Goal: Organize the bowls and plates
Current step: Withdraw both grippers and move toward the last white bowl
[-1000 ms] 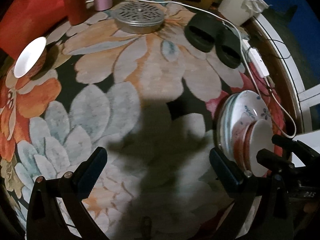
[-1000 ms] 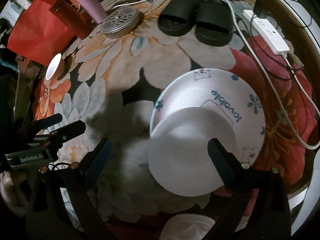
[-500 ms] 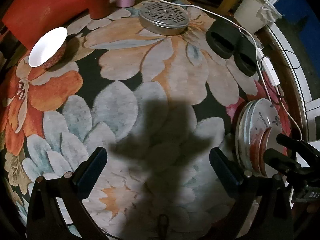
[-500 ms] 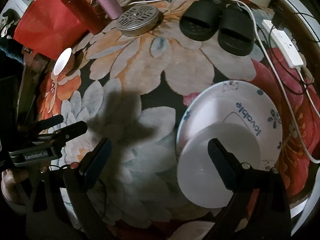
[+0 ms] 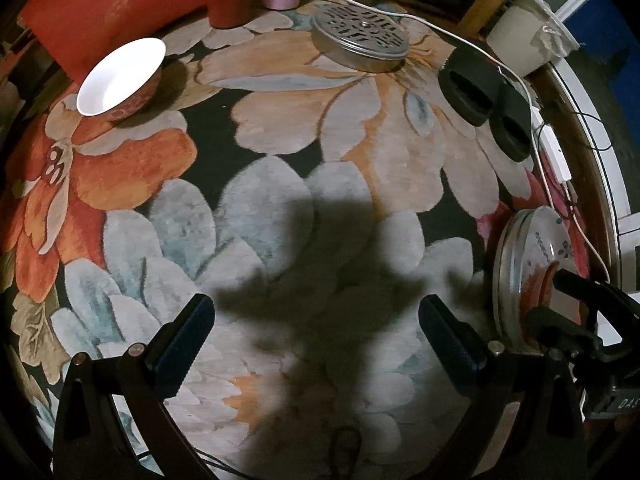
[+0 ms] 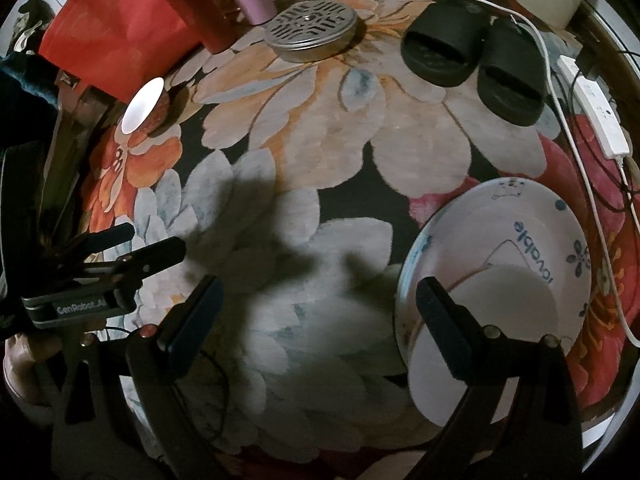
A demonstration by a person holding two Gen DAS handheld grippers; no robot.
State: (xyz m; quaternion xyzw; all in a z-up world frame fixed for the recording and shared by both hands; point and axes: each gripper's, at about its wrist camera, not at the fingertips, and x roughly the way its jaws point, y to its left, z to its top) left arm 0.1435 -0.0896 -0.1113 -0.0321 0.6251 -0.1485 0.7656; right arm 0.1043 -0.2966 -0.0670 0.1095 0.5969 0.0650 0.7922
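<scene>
Both sets of jaws are spread wide, holding nothing. Right gripper [image 6: 316,312] hangs by the stacked plate [image 6: 532,216] at lower right. The lone bowl [image 5: 120,76] sits far off, upper left on the rug [image 5: 280,128], so left gripper [image 5: 316,332] looks nearer to it.

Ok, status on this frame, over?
Left gripper open, empty. Right gripper open, empty. White bowl sits on plate; red bowl alone across rug. Nothing between.
</scene>
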